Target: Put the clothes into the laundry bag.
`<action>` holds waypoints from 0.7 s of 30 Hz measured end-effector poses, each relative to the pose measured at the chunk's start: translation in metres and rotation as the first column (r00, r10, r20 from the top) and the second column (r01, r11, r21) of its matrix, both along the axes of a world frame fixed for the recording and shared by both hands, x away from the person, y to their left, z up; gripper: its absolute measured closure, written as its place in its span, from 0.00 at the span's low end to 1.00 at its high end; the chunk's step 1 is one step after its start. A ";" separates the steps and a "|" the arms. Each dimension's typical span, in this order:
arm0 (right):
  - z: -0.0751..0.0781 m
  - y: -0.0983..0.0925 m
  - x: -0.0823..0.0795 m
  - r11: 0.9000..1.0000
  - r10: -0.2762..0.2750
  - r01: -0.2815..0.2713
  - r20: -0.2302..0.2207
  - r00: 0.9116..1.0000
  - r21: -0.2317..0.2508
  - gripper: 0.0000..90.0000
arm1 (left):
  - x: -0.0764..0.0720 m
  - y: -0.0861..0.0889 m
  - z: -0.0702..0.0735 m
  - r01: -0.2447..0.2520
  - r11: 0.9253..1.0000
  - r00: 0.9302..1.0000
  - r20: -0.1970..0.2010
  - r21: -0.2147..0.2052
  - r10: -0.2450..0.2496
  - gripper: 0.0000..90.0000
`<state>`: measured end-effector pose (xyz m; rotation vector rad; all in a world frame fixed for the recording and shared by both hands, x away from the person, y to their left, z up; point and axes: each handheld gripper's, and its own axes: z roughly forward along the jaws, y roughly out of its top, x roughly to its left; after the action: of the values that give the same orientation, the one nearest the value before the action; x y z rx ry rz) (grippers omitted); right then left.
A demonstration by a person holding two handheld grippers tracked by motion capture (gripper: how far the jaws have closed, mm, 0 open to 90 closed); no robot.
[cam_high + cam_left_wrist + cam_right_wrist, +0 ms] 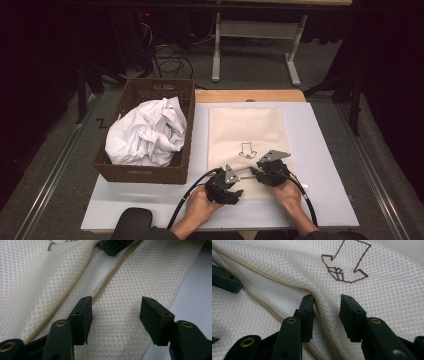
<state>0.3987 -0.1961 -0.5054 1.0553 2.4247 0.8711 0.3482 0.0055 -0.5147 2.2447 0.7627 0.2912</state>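
Note:
A cream mesh bag (pixel 245 125) lies flat on the table with a brown arrow mark (pixel 246 150) (pixel 345 267) near its front end. Its beige zipper (pixel 110 280) (pixel 274 281) gapes, showing white lining. My left gripper (pixel 241 176) (pixel 117 300) is at the bag's front edge, jaws apart: one jaw is at the near zipper edge, the other on the mesh outside, with the flap flat between them. My right gripper (pixel 256 170) (pixel 327 297) straddles the far zipper edge, one jaw inside the gap. A ridge of mesh rises between the pads, which stand clear of it.
A brown wicker basket (pixel 145 172) stands on the left of the table, heaped with crumpled white cloth (pixel 147 132). The grey tabletop (pixel 320 150) has bare room right of the bag. Cables trail from both grippers toward the front edge.

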 end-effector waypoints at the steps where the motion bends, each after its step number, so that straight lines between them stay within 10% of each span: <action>1: 0.001 0.001 0.001 1.000 -0.007 0.007 -0.011 1.000 -0.005 0.74 | 0.000 0.000 0.000 0.000 1.000 1.000 -0.001 -0.002 0.000 0.48; 21: 0.007 0.000 0.007 0.997 0.013 -0.013 0.003 1.000 -0.072 0.98 | 0.001 0.000 -0.001 0.010 1.000 1.000 0.016 -0.013 -0.010 0.48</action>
<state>0.4060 -0.1966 -0.4983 1.0125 2.4430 0.7831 0.3488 0.0059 -0.5162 2.2307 0.7423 0.2981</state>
